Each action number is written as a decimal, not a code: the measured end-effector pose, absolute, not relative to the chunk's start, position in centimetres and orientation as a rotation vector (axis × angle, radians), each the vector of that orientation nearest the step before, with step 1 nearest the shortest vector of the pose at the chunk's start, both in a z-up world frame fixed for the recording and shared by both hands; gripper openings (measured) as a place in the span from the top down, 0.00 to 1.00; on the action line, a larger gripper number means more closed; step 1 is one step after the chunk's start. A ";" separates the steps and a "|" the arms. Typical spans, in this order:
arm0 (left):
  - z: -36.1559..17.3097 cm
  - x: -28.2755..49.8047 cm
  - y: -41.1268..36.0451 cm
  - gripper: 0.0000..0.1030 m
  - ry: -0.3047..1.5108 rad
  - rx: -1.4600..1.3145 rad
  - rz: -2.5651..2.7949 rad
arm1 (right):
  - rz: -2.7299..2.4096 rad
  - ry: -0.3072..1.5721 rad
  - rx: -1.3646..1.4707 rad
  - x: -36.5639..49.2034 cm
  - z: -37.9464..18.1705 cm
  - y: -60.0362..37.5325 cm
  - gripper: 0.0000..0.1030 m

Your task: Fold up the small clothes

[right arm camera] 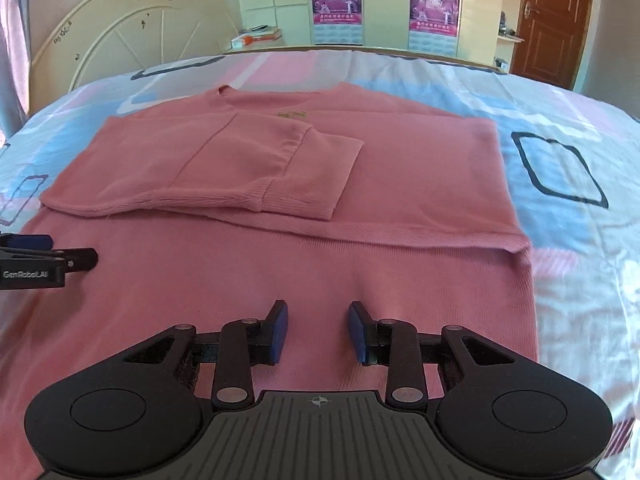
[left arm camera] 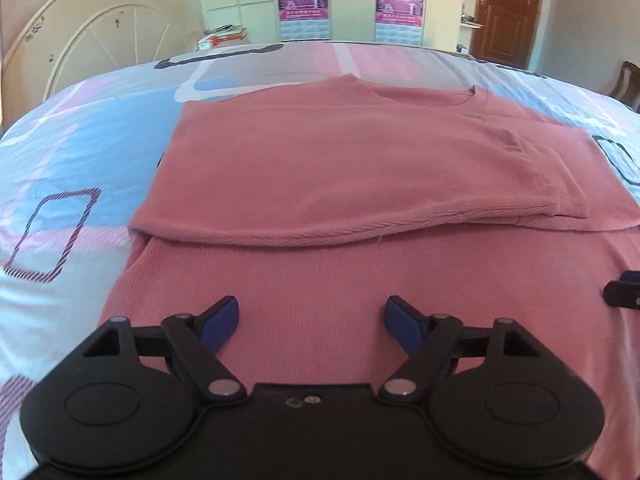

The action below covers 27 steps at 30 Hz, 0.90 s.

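A pink knit sweater (left arm camera: pixel 360 152) (right arm camera: pixel 400 184) lies flat on the bed, neckline at the far end. Both sleeves are folded across its chest, and the ribbed cuffs (right arm camera: pixel 312 196) overlap near the middle. My left gripper (left arm camera: pixel 312 308) hovers over the sweater's lower left part, jaws wide open, with only flat fabric below them. Over the lower right part my right gripper (right arm camera: pixel 318 312) stands open with a narrower gap and nothing pinched. Each gripper shows at the edge of the other's view: the right gripper (left arm camera: pixel 624 292) and the left gripper (right arm camera: pixel 48 256).
The bed cover (left arm camera: pixel 80 160) (right arm camera: pixel 580 260) is patterned in pink, blue and white. A cream headboard (left arm camera: pixel 92 40) (right arm camera: pixel 120 36) rises at the far left. Behind the bed stand wardrobes with posters (right arm camera: pixel 336 0), a stack of books (left arm camera: pixel 224 36) and a brown door (right arm camera: pixel 552 16).
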<state>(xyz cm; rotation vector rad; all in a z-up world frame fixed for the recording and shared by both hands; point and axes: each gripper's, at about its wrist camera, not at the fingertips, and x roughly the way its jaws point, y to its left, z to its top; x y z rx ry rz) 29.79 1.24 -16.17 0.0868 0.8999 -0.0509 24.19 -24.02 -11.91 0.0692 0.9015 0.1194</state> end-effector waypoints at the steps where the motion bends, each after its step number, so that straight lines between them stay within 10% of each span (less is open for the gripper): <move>1: -16.0 29.4 1.0 0.24 0.902 0.087 -0.054 | 0.132 0.896 0.086 23.9 -11.6 -24.0 0.69; 27: -16.4 21.3 1.7 0.18 0.899 0.158 -0.195 | 0.167 0.895 -0.002 17.6 -11.9 -16.4 0.69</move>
